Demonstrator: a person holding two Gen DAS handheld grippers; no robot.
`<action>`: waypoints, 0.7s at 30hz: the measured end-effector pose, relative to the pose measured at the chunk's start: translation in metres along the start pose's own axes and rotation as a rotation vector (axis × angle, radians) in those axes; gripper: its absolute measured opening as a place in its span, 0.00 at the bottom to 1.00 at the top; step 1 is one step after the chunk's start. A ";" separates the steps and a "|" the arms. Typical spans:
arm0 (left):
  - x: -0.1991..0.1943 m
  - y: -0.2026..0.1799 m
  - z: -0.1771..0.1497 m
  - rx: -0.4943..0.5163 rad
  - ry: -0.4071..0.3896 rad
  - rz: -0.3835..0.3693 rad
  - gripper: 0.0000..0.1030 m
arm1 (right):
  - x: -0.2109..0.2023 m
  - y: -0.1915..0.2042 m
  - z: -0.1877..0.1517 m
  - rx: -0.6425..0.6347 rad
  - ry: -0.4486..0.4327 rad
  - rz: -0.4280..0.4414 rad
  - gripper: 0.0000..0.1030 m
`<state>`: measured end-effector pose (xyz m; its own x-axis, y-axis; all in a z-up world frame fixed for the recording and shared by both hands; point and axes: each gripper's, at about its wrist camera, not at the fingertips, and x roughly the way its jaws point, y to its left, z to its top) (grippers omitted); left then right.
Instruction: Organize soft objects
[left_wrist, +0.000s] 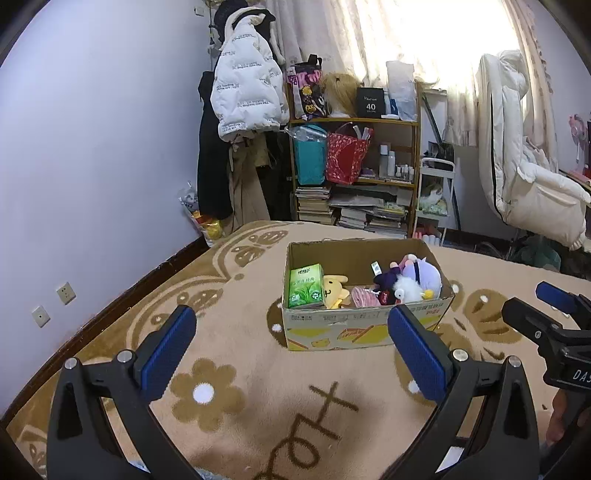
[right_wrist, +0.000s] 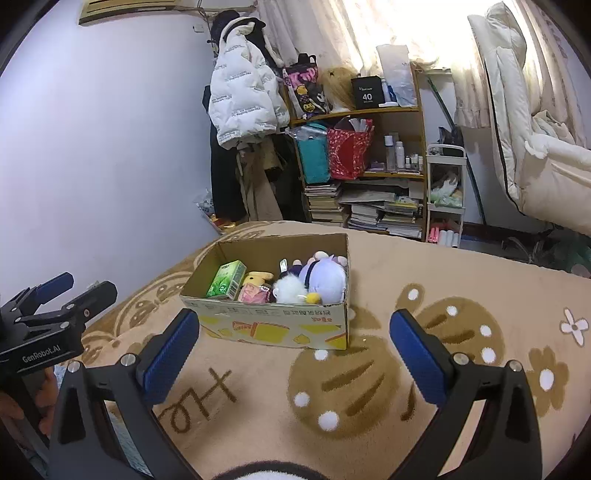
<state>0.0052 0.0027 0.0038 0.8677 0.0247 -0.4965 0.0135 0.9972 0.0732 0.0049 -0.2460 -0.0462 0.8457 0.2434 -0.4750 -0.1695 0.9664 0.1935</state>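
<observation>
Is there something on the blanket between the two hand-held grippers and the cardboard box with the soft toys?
Nothing visible does. Only bare blanket lies between the left hand-held gripper, the right hand-held gripper and the cardboard box. Both are open and empty, and the box top is open.

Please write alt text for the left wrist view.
An open cardboard box on a beige patterned blanket holds plush toys and a green carton. The open left gripper hovers empty before it.

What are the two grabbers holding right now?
Nothing. The left gripper and right gripper are both open and empty above the blanket; the soft toys already sit in the cardboard box.
</observation>
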 end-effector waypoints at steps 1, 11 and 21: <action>0.001 -0.001 0.000 0.002 0.004 0.000 1.00 | 0.000 -0.001 0.000 0.001 -0.001 -0.005 1.00; 0.007 -0.002 -0.001 0.000 0.022 -0.003 1.00 | -0.001 -0.003 -0.001 0.000 0.003 -0.008 1.00; 0.009 -0.003 -0.003 0.000 0.028 0.003 1.00 | 0.000 -0.007 -0.004 0.005 0.013 -0.017 1.00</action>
<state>0.0118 0.0003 -0.0033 0.8535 0.0294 -0.5203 0.0112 0.9971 0.0747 0.0041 -0.2527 -0.0516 0.8417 0.2276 -0.4896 -0.1520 0.9700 0.1896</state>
